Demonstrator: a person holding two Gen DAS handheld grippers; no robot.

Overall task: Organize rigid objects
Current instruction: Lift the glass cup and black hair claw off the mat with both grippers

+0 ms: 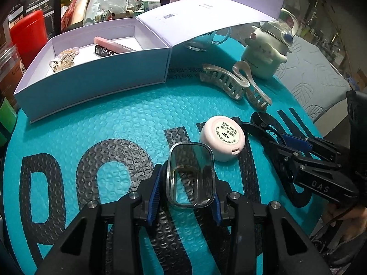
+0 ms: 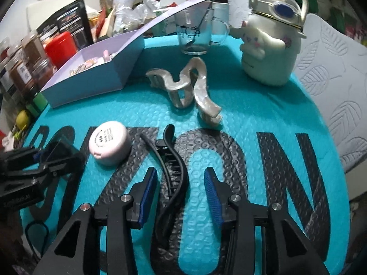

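Teal bubble mat: your left gripper clamps a clear case, bound for the box; right gripper, spread wide, straddles the black clip.

even indoor light, soft shadows, strong fisheye warp, dark vignetted corners, mostly sharp

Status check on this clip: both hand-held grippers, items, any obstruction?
Left hand-held gripper shut on clear rectangular case. Right hand-held gripper open, straddling black hair clip. Open white box ahead, path unobstructed; pink compact and pearl claw clip still out.
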